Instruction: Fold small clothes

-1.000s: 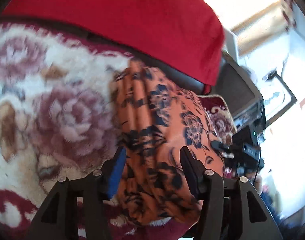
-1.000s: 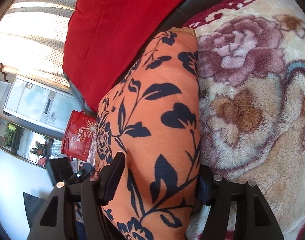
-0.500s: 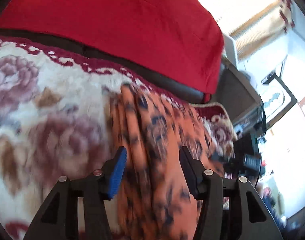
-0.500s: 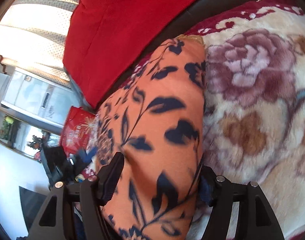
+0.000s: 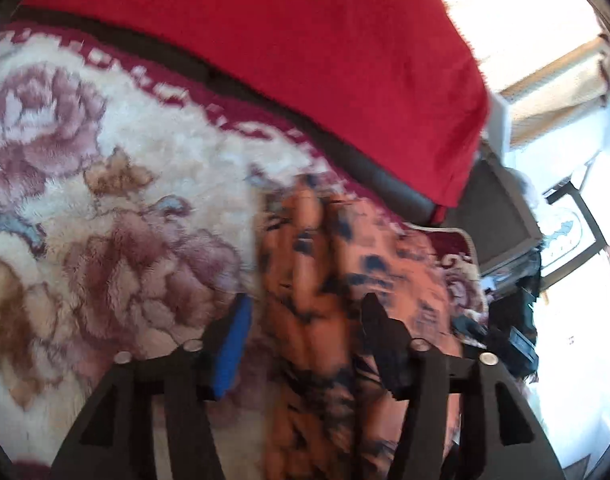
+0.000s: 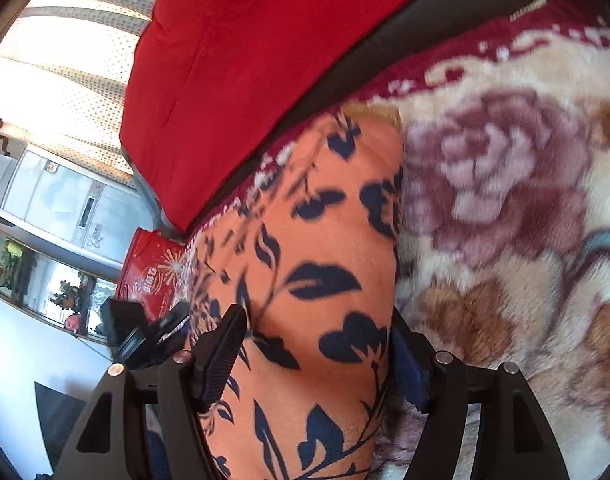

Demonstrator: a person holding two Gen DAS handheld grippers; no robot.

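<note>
Floral blanket (image 5: 117, 184) fills the left frame's left half. Orange garment (image 6: 325, 264) runs up centre frame; left gripper (image 5: 305, 344) and right gripper (image 6: 317, 352), fingers spread, straddle it, grip unclear.

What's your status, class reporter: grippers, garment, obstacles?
Left gripper, right gripper open, straddling orange floral garment. Garment bunched on floral blanket. Nothing blocking.

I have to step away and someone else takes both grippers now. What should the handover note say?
Left gripper: open, jaws astride the bunched edge of the orange floral garment, not clamped.
Right gripper: open, jaws either side of the same cloth's smooth folded length.
The garment lies in a long strip on the floral blanket, below the red cushion.
Done: lengthwise fold. Left: probably fold it shorter, then tidy.
</note>
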